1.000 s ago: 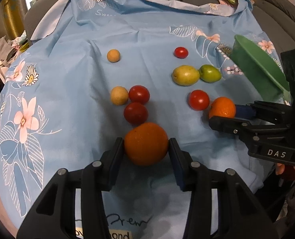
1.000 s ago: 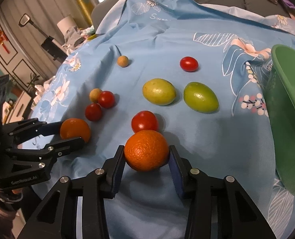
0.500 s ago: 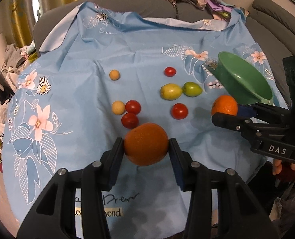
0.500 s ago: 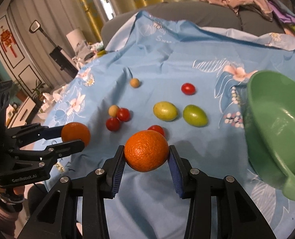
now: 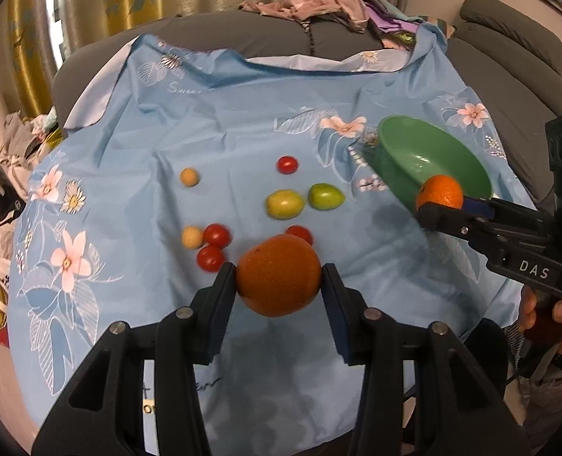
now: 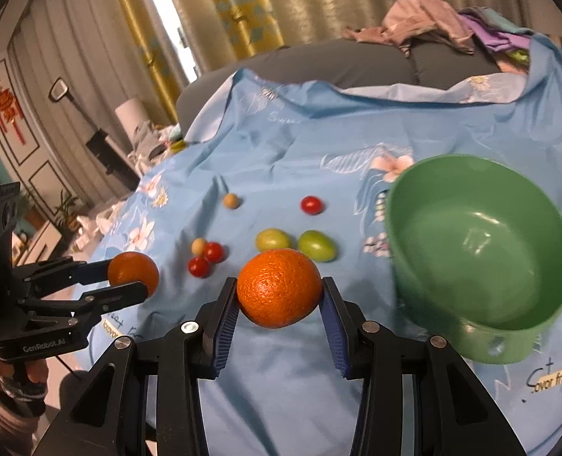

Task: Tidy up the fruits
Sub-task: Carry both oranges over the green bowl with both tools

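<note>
Both grippers clamp oranges clear of the cloth (left gripper, right gripper nearer the green bowl); either round fruit could slip and roll off.

"DAS" in white on the black body of the right gripper, "GenRobot.AI" on the body of the left gripper, script "Swee…" printed on the blue tablecloth — cut off by folds, its near edge partly legible — "…ovor frond".
</note>
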`<state>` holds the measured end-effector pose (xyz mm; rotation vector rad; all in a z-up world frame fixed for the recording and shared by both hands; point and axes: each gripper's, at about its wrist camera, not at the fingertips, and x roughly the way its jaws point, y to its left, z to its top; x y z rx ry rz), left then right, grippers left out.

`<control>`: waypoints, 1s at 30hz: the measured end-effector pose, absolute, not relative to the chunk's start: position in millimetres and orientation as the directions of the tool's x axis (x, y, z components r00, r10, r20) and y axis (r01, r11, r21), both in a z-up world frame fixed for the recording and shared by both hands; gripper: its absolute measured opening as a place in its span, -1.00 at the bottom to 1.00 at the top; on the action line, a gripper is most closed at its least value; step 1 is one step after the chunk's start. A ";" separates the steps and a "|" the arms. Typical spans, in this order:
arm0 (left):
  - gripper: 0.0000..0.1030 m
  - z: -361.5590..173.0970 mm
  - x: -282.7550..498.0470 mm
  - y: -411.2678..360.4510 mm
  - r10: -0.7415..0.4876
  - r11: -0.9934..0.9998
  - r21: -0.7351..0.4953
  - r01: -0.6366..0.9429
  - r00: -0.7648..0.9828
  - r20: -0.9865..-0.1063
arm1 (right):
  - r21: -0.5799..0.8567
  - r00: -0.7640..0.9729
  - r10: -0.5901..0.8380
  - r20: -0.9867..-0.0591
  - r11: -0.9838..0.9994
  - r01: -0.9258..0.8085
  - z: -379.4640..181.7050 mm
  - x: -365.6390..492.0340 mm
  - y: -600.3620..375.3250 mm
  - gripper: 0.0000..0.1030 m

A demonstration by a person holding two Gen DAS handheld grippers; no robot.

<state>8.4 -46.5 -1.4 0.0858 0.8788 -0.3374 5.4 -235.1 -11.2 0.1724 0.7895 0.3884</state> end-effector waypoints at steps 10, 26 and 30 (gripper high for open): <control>-0.12 10.6 23.2 -95.1 -0.333 0.905 -0.082 0.417 0.576 -0.746 | 0.298 0.702 0.326 -0.633 0.940 -0.167 -6.0 3.0 -282.1 -0.14; -0.12 8.4 71.0 -208.9 -0.469 0.791 -0.085 0.606 0.510 -0.721 | 0.250 0.731 0.159 -0.663 0.968 0.017 -25.1 4.1 -341.3 -0.13; -0.12 -4.6 81.4 -224.6 -0.467 0.792 -0.109 0.600 0.483 -0.741 | 0.237 0.723 0.143 -0.676 0.971 0.029 -30.5 7.5 -347.2 -0.13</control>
